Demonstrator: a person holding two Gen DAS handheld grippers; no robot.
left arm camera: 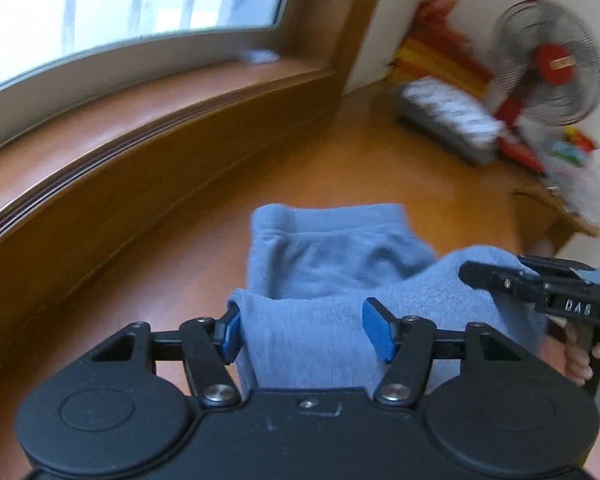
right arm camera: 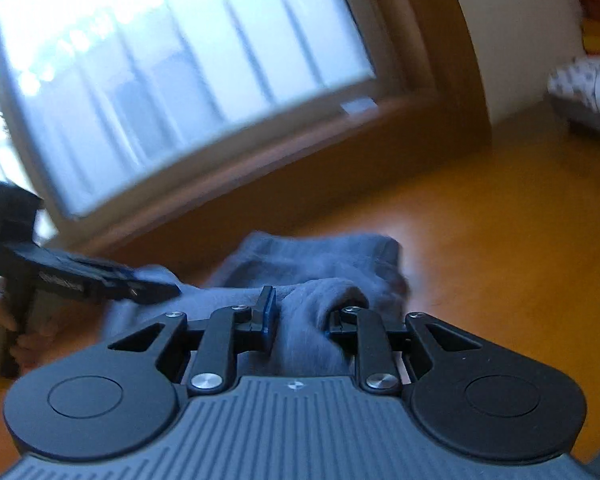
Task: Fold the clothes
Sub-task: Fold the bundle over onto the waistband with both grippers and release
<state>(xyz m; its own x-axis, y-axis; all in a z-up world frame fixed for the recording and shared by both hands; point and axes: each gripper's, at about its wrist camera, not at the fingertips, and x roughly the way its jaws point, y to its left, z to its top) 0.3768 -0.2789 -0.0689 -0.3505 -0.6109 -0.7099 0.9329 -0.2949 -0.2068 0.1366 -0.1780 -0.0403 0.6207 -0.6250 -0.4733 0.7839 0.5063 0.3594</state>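
Lying on an orange-brown table (left arm camera: 400,168), a blue garment (left arm camera: 332,256) sits between the two grippers, its far part flat with a seamed band across it and its near part raised in folds toward the cameras. The left gripper (left arm camera: 307,330) stands about half spread: the fabric passes between its blue pads (left arm camera: 378,330), the left pad at the cloth's edge, the right one apart from it on top, so no pinch is evident. The right gripper (right arm camera: 306,314) is nearly pressed together and pinches a bunched ridge of the garment; its right pad is buried in the cloth. In the left wrist view the right gripper enters from the right edge, its tips on a raised fold, with a hand (left arm camera: 580,360) on its grip. In the right wrist view the left gripper comes in from the left edge over the cloth.

Surroundings: a wooden sill (left arm camera: 148,112) and a window (left arm camera: 120,4) run along the table's far side, close behind the garment. A small pale object (left arm camera: 260,56) rests on the sill; it is too blurred to identify. At the far right corner stand a red-hubbed fan (left arm camera: 548,64), a patterned grey box (left arm camera: 448,120) and bright yellow-red items (left arm camera: 432,48), well apart from the garment. Nothing lies on the table between the garment and these.
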